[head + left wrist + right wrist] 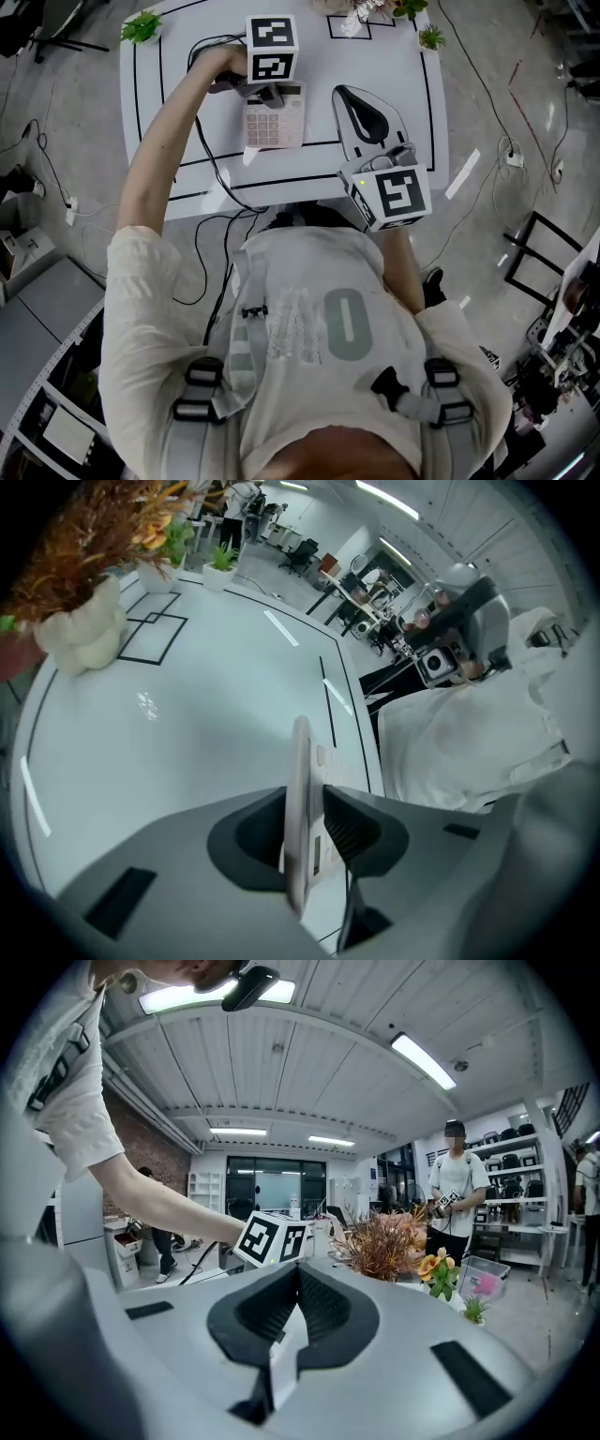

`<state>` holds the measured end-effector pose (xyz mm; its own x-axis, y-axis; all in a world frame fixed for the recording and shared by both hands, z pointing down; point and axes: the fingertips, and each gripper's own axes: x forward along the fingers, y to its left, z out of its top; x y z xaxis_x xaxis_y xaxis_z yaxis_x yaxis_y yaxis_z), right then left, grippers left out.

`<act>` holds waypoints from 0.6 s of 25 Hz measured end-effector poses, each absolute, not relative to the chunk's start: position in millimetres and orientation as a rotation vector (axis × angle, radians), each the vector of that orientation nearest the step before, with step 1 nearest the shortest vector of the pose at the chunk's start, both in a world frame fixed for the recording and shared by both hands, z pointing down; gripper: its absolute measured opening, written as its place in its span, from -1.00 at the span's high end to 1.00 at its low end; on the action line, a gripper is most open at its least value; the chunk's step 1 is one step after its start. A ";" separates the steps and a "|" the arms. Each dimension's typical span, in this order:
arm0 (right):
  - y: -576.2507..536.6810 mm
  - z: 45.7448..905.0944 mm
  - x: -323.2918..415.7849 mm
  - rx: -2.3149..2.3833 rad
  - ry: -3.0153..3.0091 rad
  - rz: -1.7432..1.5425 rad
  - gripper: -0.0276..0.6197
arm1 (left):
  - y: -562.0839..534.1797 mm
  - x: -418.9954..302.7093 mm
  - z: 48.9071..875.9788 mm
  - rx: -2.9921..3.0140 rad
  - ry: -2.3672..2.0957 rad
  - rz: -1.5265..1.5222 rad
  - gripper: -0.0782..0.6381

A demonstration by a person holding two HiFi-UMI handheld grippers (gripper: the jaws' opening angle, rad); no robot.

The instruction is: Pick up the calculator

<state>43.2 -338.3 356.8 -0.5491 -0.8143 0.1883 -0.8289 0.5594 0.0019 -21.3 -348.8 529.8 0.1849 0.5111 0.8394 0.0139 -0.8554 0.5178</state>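
A pale calculator (277, 122) with rows of keys is over the white table (394, 66), near its middle. My left gripper (267, 94) is shut on the calculator's far end, reaching in from the left. In the left gripper view the calculator (298, 789) shows edge-on, pinched between the two dark pads. My right gripper (345, 94) hovers just right of the calculator, shut with nothing in it. In the right gripper view its pads (319, 1302) meet, and the left gripper's marker cube (272, 1239) shows beyond them.
Black tape lines (281, 178) mark the table. Small green plants (141, 26) stand at the far corners, and a vase of dried plants (80, 621) at the back. Cables (211, 155) trail off the front edge. A person (459, 1194) stands beyond the table.
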 end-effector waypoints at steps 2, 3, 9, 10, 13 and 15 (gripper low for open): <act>-332.9 349.3 43.0 1.403 -2.622 0.083 0.90 | -353.9 -24.4 522.6 2.113 0.427 1.715 0.43; -330.0 345.9 43.1 1.407 -2.622 0.061 0.90 | -356.6 -25.7 518.4 2.135 0.391 1.713 0.43; -312.1 327.1 41.9 1.430 -2.622 -0.041 0.90 | -377.0 -34.6 484.8 2.273 0.089 1.685 0.43; -309.2 323.4 41.3 1.433 -2.624 -0.058 0.90 | -381.6 -36.2 477.9 2.304 0.020 1.670 0.43; -302.0 312.5 38.9 1.434 -2.638 -0.100 0.90 | -398.0 -43.5 456.4 2.393 -0.229 1.609 0.43; -298.5 306.9 36.9 1.429 -2.650 -0.125 0.90 | -405.3 -48.8 442.8 2.435 -0.384 1.572 0.43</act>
